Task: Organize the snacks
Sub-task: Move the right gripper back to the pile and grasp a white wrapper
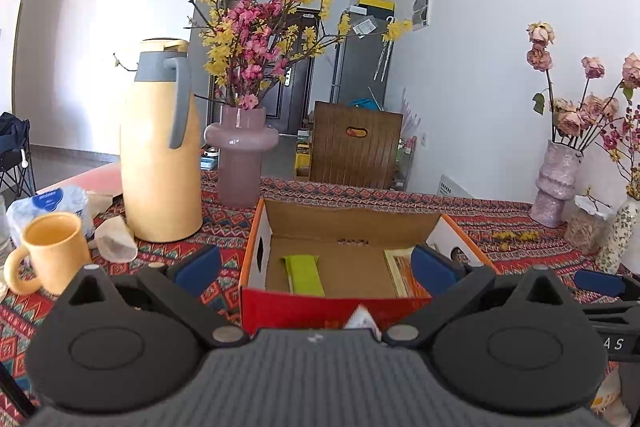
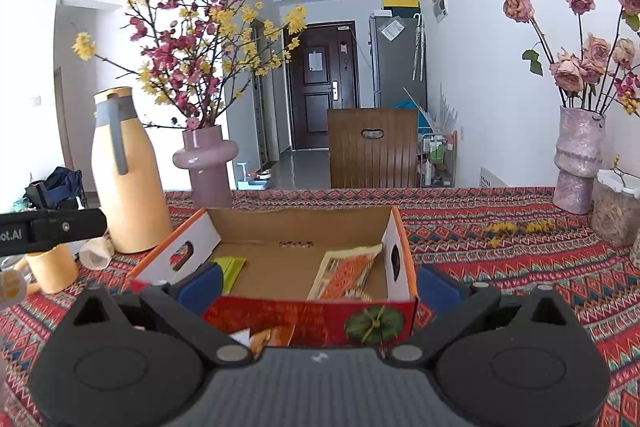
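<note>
Left gripper (image 1: 316, 267): nearest the lens, blue pads spread wide, nothing held; hovering at the near wall of the box, right pad over the box's right interior.
Right gripper (image 2: 320, 285): likewise spread wide and empty; pads flanking the box's near wall, left pad over the near left corner, right pad outside the right wall.
Cardboard box (image 1: 352, 217): open-topped, red printed front, orange-edged side walls with handle cut-outs; standing on the patterned tablecloth (image 2: 520, 267), about mid-width and towards the near edge.
Green snack packet (image 1: 306, 273): lying flat on the box floor, left of centre.
Orange snack packet (image 2: 348, 273): inside the box, on the right; leaning against the right wall in the right wrist view.
Loose packet (image 2: 272, 337): partly visible just outside the box's front wall, mostly hidden by the gripper body.
Yellow thermos jug (image 1: 160, 147): upright, left of the box, grey handle.
Yellow mug (image 1: 52, 253): upright, near the left edge of the table, in front of the jug.
Pink vase (image 1: 240, 155): behind the box's far left corner, holding pink and yellow blossom branches.
Textured pink vase (image 2: 578, 159): far right side of the table, holding dried roses.
Wooden chair back (image 2: 372, 147): beyond the far edge.
</note>
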A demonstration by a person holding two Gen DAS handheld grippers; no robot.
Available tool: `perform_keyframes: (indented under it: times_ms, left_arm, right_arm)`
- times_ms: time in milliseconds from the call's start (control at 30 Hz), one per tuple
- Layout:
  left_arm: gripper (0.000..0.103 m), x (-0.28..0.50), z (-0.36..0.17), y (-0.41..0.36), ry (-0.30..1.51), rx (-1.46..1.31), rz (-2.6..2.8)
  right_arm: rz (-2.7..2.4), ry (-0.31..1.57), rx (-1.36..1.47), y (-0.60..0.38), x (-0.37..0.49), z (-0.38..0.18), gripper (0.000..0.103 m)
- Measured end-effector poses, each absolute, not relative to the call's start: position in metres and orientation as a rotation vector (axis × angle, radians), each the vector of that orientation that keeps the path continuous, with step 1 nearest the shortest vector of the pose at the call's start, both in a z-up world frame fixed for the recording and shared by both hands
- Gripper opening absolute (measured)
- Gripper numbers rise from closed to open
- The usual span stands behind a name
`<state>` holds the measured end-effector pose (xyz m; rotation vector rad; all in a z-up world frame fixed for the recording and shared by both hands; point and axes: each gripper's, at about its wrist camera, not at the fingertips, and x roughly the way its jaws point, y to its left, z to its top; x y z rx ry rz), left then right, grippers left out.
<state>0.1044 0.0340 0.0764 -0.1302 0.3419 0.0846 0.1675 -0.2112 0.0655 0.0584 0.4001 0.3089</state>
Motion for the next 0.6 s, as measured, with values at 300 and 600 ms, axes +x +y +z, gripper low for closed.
perform_keyframes:
  times_ms: [300,600]
  left_arm:
    - [0.103,0.067,0.061,0.033,0.370,-0.135,0.087]
    - [0.103,0.035,0.042,0.037,0.414,-0.132,0.098]
  right_arm:
    - [0.302,0.427,0.052,-0.221,0.123,0.052,0.103]
    - [0.290,0.496,0.049,-0.230,0.085,0.026,0.103]
